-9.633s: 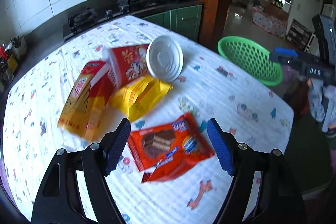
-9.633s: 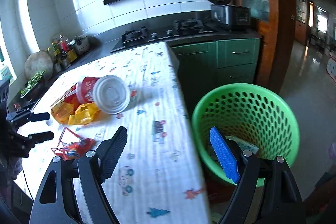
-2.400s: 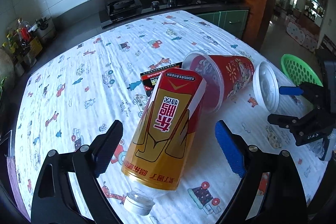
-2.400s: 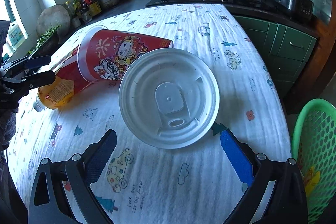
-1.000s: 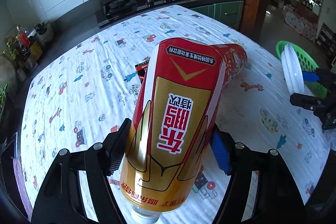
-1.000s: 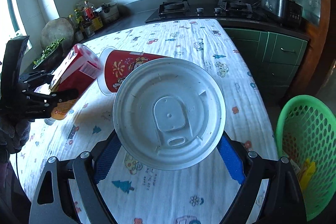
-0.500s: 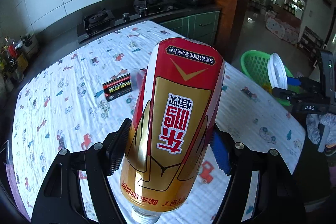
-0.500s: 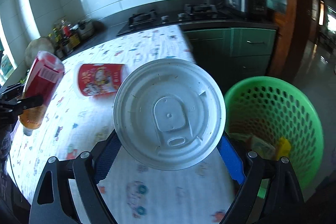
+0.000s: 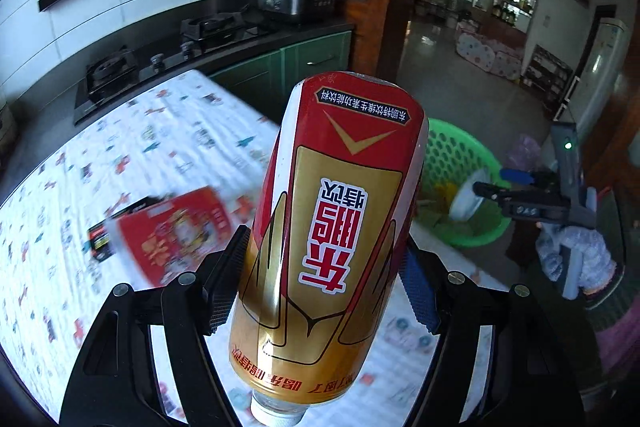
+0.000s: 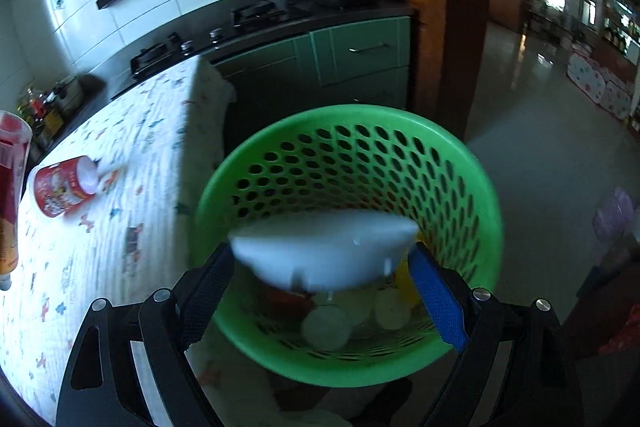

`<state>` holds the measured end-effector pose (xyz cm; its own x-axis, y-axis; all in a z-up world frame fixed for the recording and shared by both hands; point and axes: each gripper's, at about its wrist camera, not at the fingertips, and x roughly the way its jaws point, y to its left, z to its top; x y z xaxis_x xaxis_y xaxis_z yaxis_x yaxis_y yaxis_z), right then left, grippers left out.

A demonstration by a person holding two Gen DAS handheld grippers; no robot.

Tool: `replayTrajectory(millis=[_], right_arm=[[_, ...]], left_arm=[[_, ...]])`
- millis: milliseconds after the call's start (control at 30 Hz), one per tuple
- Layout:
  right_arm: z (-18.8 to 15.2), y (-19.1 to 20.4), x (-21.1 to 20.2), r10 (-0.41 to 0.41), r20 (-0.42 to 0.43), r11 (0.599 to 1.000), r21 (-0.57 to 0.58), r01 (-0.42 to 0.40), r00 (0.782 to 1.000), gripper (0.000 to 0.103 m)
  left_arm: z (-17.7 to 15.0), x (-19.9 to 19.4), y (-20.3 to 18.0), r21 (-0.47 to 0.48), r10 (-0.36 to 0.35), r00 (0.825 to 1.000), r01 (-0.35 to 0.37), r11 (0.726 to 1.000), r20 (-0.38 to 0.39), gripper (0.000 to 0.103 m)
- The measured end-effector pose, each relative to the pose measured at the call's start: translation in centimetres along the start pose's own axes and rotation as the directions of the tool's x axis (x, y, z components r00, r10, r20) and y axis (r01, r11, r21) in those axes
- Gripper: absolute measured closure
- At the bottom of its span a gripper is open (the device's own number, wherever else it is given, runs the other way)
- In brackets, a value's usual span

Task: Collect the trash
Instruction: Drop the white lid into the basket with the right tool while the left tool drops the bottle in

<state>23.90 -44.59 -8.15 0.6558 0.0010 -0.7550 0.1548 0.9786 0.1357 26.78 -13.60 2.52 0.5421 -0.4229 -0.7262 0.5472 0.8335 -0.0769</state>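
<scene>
Kitchen worktop (image 9: pixel 168 147) under a white cartoon-print cloth, stove and green cabinets behind it, green perforated plastic basket (image 10: pixel 486 227) on the floor just off its corner. Far left on the cloth lies a red printed paper cup (image 9: pixel 172 231) on its side, not collected yet, with a small black packet (image 9: pixel 98 237) half under it. Next, our left gripper (image 9: pixel 320 283) is clamped on a red-and-gold labelled plastic bottle (image 9: pixel 336 227), cap toward the camera, held above the worktop and short of the basket. Release here and we judge it lands on the cloth or rolls off the edge. Right side: our right gripper (image 10: pixel 320 269) grips a white round plastic lid (image 10: pixel 320 255) by its edges, tilted over the basket, wrappers and round pieces already inside. The lid is light and flat; dropped tilted, it may glance off the rim onto the floor. Both grippers heading for one basket could collide.
</scene>
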Motion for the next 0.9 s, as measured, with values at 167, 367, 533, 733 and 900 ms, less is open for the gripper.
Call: replayTrajectory(millis=[167,367,533,733,900], right_arm=[[-0.2,-1.8,0.2,0.001,0.008,0.999,0.033,-0.001,1.000,0.014],[-0.5,-2.4,-1.2,0.004,0.036,1.000,0.022,-0.005,0.999,0.014],[-1.2,-3.6,-2.8,0.011,0.065,1.000,0.022,-0.012,0.998,0.014],[-2.1,-4.7,-4.4,0.020,0.093,0.999,0.041,-0.024,0.995,0.014],[-2.9,-5.6,-4.5,0.030,0.090,0.997,0.063,-0.036,0.996,0.013]], left_arm=[[2.2,2.6,-3.3,0.031,-0.045,0.999,0.046,0.998,-0.009,0.033],[4.4,6.2,-6.6,0.056,-0.090,0.995,0.092,0.994,-0.036,0.033],[5.7,9.5,-9.3,0.081,-0.110,0.991,0.117,0.990,-0.078,0.033],[6.6,13.4,-11.3,0.089,-0.110,0.985,0.123,0.988,-0.133,0.033],[6.7,15.7,-12.6,0.102,-0.111,0.979,0.130,0.986,-0.170,0.033]])
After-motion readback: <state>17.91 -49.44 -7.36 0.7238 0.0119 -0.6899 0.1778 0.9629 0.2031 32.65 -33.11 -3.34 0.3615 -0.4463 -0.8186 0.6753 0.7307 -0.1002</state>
